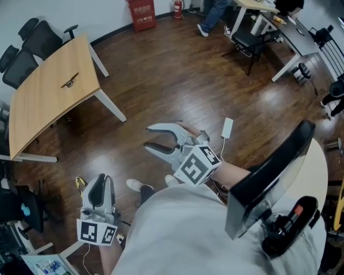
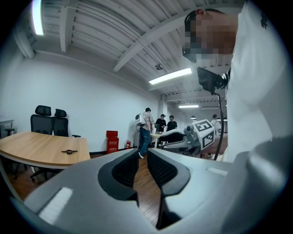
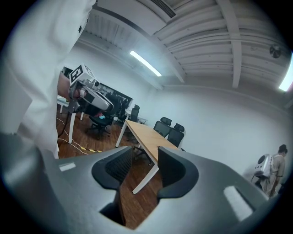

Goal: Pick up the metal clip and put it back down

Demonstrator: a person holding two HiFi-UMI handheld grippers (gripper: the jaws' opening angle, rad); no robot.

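Note:
The metal clip [image 1: 69,83] is a small dark piece lying on the light wooden table [image 1: 48,102] at the far left. The same clip [image 2: 69,151] shows in the left gripper view, well beyond the jaws. My right gripper [image 1: 147,137] hangs in mid-air over the wooden floor, well short of the table, open and empty [image 3: 145,153]. My left gripper [image 1: 101,180] is held low beside the person's body. Its jaws [image 2: 143,155] stand only a narrow gap apart with nothing between them. Neither gripper touches the clip.
Black office chairs [image 1: 29,45] stand behind the table. A white power strip [image 1: 227,128] and cables lie on the floor to the right. A red cabinet [image 1: 141,13], white desks [image 1: 290,32] and several people [image 2: 145,128] are at the far end.

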